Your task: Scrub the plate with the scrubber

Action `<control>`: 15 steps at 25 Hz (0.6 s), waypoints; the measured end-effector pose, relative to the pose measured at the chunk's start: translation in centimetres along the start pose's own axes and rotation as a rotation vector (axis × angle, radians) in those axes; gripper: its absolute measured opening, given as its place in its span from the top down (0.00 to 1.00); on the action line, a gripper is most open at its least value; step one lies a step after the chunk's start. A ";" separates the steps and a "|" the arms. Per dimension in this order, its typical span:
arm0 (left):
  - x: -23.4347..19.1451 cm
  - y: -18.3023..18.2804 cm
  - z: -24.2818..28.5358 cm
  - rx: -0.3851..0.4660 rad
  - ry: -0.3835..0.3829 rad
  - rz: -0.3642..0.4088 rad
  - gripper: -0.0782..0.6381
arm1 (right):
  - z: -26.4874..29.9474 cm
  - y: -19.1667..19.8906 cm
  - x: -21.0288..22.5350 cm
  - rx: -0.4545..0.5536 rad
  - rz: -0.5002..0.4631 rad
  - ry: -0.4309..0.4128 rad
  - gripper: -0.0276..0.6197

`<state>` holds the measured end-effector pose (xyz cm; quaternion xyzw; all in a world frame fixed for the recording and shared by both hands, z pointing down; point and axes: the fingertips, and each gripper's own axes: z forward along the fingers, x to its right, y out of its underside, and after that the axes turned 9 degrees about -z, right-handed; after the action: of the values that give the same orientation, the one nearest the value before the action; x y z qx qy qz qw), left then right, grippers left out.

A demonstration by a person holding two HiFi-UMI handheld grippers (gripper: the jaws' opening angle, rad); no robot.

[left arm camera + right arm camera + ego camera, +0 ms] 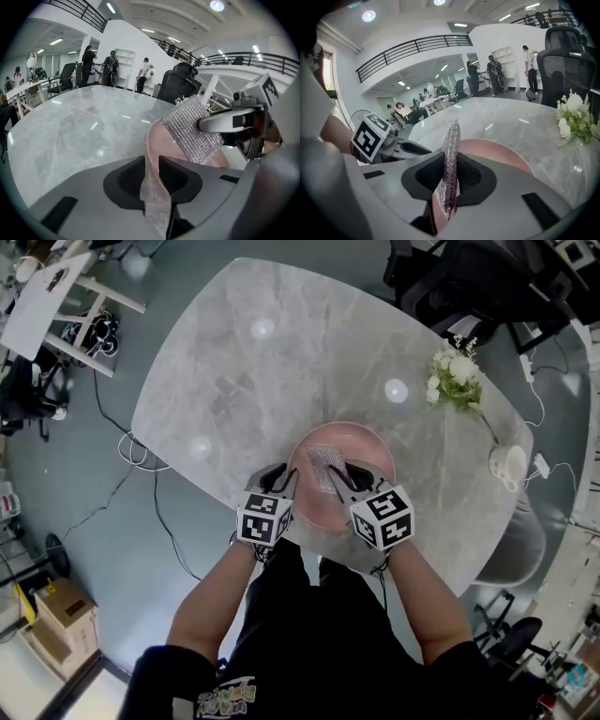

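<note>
The bench [216, 352] carries the pink plate [361, 439]. The left gripper [151, 171] has its jaws pinched on the plate's near rim. I would keep that hold firm so the plate cannot slide. The right gripper [450, 176] has its jaws closed tight on the scrubber [451, 150], held on edge over the plate's middle. Best to lay it flat on the plate, press softly and rub in small circles.
</note>
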<state>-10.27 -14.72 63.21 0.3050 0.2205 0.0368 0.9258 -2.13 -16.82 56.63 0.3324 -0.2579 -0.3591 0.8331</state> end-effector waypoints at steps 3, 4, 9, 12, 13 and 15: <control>0.1 -0.2 0.5 -0.012 0.000 -0.002 0.79 | 1.4 0.7 0.0 -0.070 -0.036 -0.020 0.84; 0.1 -0.3 0.6 -0.014 -0.004 -0.011 0.80 | 1.8 0.9 0.0 -0.089 -0.049 -0.026 0.84; -0.1 -0.7 1.0 -0.009 -0.026 -0.047 0.84 | 3.1 1.4 0.7 -0.165 -0.083 -0.029 0.84; -0.2 -0.7 1.1 -0.002 -0.034 -0.060 0.85 | 3.5 1.8 1.6 -0.208 -0.089 -0.007 0.84; -0.2 -0.7 1.1 0.000 -0.035 -0.061 0.85 | 3.7 1.9 1.9 -0.219 -0.095 0.000 0.84; -0.2 -0.7 1.1 0.003 -0.036 -0.060 0.85 | 3.8 2.0 2.3 -0.236 -0.105 0.014 0.84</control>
<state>-10.01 -15.93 63.68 0.3000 0.2129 0.0030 0.9299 -2.42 -18.94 61.06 0.2473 -0.1904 -0.4277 0.8483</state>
